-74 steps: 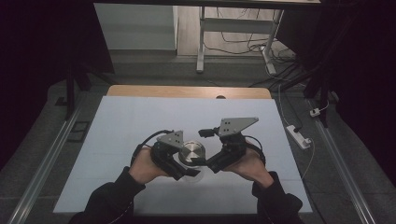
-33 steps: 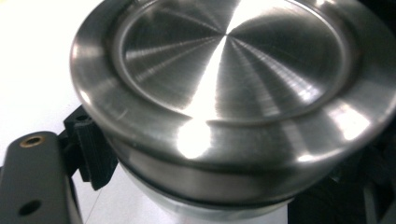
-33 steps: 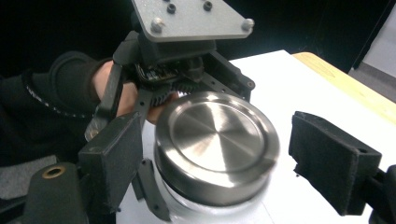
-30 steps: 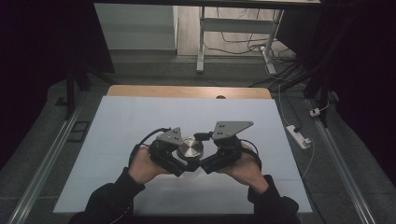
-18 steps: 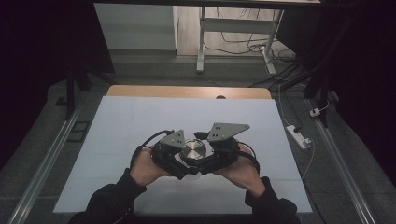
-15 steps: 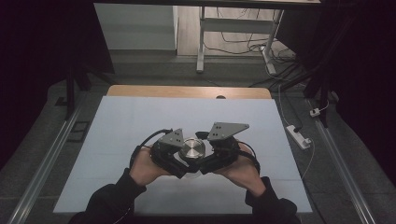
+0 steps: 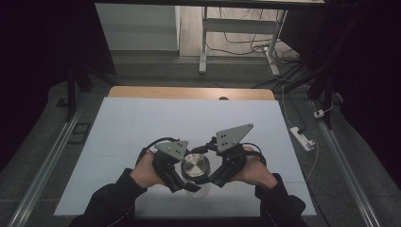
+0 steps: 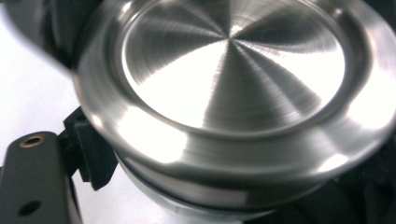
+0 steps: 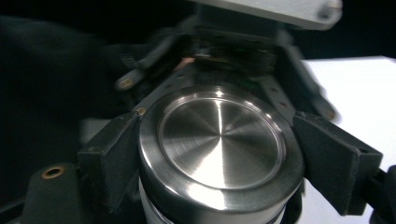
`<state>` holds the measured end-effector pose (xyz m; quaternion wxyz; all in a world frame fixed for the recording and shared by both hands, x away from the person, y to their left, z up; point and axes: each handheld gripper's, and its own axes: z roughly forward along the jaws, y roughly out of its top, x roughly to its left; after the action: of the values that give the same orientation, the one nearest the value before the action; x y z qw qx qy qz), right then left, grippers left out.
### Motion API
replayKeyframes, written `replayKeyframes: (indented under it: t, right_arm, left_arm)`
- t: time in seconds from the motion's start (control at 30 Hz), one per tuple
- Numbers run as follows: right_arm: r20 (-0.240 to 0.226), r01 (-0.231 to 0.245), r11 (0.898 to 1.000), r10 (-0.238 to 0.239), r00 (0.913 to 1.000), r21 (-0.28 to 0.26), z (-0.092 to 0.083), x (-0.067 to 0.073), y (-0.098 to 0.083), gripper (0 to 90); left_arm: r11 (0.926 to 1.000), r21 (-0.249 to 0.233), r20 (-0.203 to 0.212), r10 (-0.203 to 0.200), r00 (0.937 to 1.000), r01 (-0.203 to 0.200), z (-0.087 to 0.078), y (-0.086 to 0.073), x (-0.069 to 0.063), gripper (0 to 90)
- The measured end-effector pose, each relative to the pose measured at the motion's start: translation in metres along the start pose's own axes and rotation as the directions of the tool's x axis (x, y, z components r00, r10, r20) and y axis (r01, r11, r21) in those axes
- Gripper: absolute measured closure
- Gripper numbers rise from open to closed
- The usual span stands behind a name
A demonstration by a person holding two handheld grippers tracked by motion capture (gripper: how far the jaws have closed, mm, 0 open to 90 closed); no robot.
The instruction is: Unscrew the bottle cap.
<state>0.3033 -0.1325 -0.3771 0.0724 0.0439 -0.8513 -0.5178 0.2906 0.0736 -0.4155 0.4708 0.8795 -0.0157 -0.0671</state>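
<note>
White table top (image 7: 142, 118) in a dark room, wooden strip (image 7: 189, 92) along its far edge, grey floor around it. Power strip (image 7: 302, 138) on the floor to the right, beside the table.

Jar (image 7: 196, 189) near the front edge of the table, between both grippers, topped with a brushed metal lid (image 7: 195, 166). Whether resting on the surface or held just above it: cannot tell.

Left gripper (image 7: 185, 183), in the left hand (image 7: 144, 172): clamped on the jar's body below the lid. In the left gripper view, one black jaw lying against the pale wall of the jar under the lid's rim; other jaw hidden.

Right gripper (image 7: 213, 175), in the right hand (image 7: 253, 170): clamped on the metal lid. Jaws just been closing, lid between them. In the right gripper view, one pad pressed on each side of the lid's rim, lid face up and level.

Grippers facing each other across the jar, grey plates on top.
</note>
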Motion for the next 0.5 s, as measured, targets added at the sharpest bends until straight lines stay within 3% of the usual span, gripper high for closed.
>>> replayKeyframes:
  t: [0.03,0.07,0.13,0.2,0.27,0.3,0.33,0.37,0.4,0.43,0.5]
  right_arm:
    - [-0.025,0.004,1.000,-0.004,0.9997,-0.006,-0.001,-0.002,-0.003,16.5]
    - [-0.018,-0.007,1.000,0.007,0.9998,-0.002,-0.001,-0.003,-0.004,11.9]
    - [0.057,-0.046,0.999,0.045,0.9974,0.009,0.000,-0.006,-0.004,4.6]
    - [0.127,-0.090,0.996,0.090,0.9878,-0.006,-0.003,-0.007,-0.001,3.1]
    - [0.210,-0.123,0.992,0.123,0.9699,-0.011,-0.007,-0.006,0.003,3.1]
    - [0.252,-0.134,0.991,0.133,0.9584,-0.014,-0.008,-0.006,0.004,3.3]
    - [0.303,-0.144,0.989,0.141,0.9426,-0.010,-0.007,-0.004,0.006,4.2]
    - [0.303,-0.144,0.989,0.141,0.9426,-0.010,-0.007,-0.004,0.006,4.2]
    - [0.373,-0.158,0.988,0.144,0.9164,0.005,-0.002,-0.001,0.006,4.3]
    - [0.387,-0.162,0.987,0.146,0.9102,0.007,0.000,-0.001,0.006,4.4]
    - [0.431,-0.176,0.984,0.154,0.8891,0.011,0.006,0.000,0.007,5.7]
  left_arm:
    - [0.9999,0.008,-0.017,-0.008,0.9998,0.008,0.001,0.001,0.000,15.6]
    - [0.9996,0.017,-0.046,-0.020,0.9988,0.021,0.002,0.003,0.000,15.7]
    - [0.9983,0.029,-0.106,-0.046,0.9933,0.050,0.002,0.004,0.001,15.7]
    - [0.9952,0.031,-0.172,-0.086,0.9814,0.093,0.000,0.003,0.003,15.7]
    - [0.9915,0.041,-0.242,-0.110,0.9639,0.123,-0.002,0.002,0.005,15.7]
    - [0.9883,0.035,-0.276,-0.133,0.9520,0.148,-0.003,0.001,0.007,15.7]
    - [0.9864,0.024,-0.294,-0.148,0.9441,0.162,-0.003,0.000,0.007,15.7]
    - [0.9864,0.024,-0.294,-0.148,0.9441,0.162,-0.003,0.000,0.007,15.7]
    - [0.9822,0.012,-0.318,-0.174,0.9320,0.187,-0.004,-0.001,0.009,15.7]
    - [0.9812,0.008,-0.329,-0.180,0.9269,0.193,-0.004,-0.001,0.009,15.7]
    - [0.9802,0.009,-0.346,-0.183,0.9203,0.198,-0.004,0.000,0.009,15.6]
